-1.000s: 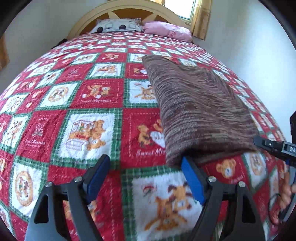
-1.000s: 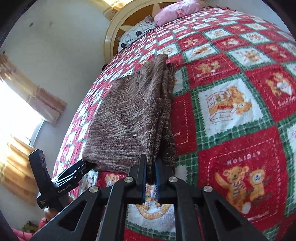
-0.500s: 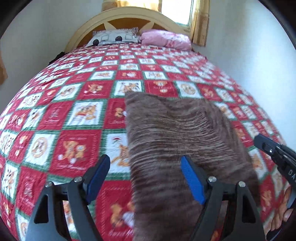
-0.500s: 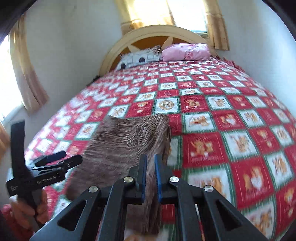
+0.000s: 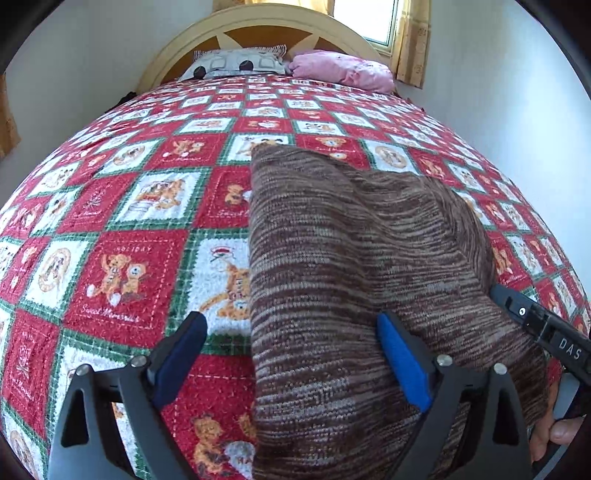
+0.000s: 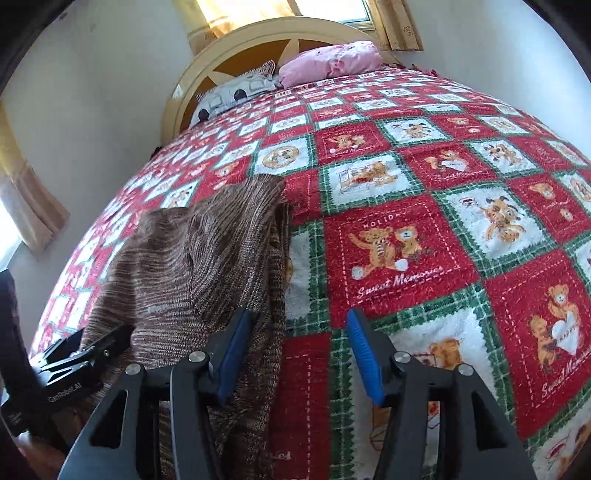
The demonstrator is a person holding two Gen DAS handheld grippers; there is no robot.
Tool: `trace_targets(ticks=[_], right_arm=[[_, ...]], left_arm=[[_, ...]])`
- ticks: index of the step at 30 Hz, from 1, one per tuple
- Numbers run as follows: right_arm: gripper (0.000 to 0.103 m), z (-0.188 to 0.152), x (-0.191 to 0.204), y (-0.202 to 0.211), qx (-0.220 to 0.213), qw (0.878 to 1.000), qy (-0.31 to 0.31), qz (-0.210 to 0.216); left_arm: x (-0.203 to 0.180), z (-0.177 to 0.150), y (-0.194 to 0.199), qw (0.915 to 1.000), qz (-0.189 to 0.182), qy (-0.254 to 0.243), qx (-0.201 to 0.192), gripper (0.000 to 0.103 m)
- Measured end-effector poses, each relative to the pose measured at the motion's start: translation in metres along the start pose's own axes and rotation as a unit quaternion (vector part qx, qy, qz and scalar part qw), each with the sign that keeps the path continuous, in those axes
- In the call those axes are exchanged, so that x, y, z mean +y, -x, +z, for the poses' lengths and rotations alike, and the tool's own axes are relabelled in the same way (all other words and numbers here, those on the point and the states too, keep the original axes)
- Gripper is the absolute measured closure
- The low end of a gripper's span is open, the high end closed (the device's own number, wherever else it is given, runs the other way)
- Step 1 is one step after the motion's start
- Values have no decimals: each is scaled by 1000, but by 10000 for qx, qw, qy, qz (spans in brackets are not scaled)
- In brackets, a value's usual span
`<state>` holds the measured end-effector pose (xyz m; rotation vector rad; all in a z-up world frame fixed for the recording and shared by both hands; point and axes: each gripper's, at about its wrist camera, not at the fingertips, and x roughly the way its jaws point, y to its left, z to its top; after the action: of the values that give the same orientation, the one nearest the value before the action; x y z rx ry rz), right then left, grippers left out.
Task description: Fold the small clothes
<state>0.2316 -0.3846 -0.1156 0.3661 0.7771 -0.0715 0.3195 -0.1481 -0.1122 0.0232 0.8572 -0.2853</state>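
Note:
A brown striped knit garment (image 5: 351,258) lies folded on the red and green teddy-bear quilt (image 5: 129,273), its long left edge running away from me. My left gripper (image 5: 291,354) hovers over the near end. Its jaws are opening, the garment's edge lies between them, and the pads do not press on it. In the right wrist view the garment (image 6: 192,266) lies at the left. My right gripper (image 6: 297,354) is at its right edge with jaws opening, and the cloth rests loose by the left pad.
The quilt (image 6: 406,251) stretches far to the headboard (image 5: 258,22), where a grey patterned pillow (image 5: 236,64) and a pink pillow (image 5: 343,70) lie. White walls close in on both sides. A curtained window (image 5: 410,37) is behind the bed.
My right gripper was shut on the garment's near edge and has now let it go. The garment came closer to me. My left jaws stand a little wider.

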Motion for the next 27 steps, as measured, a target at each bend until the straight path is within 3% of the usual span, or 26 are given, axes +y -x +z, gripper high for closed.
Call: trace_targets(ticks=[7, 11, 17, 19, 24, 27], right_arm=[[47, -1, 9, 3, -28, 10000, 67, -64], [47, -2, 7, 7, -50, 10000, 30, -7], [47, 7, -19, 26, -301, 9937, -828, 694], [47, 14, -19, 31, -399, 9908, -943, 884], [47, 36, 2, 3, 16, 9952, -540, 818], [47, 37, 16, -26, 469, 9936, -361, 966]], left_arm=[[6, -1, 1, 9996, -151, 152, 166, 5], [15, 3, 12, 9980, -483, 194, 354, 7], [22, 38, 29, 9983, -519, 257, -91, 8], [21, 51, 16, 9970, -707, 321, 67, 8], [22, 44, -35, 9880, -1030, 762, 858, 12], [15, 34, -31, 9924, -901, 642, 543, 12]])
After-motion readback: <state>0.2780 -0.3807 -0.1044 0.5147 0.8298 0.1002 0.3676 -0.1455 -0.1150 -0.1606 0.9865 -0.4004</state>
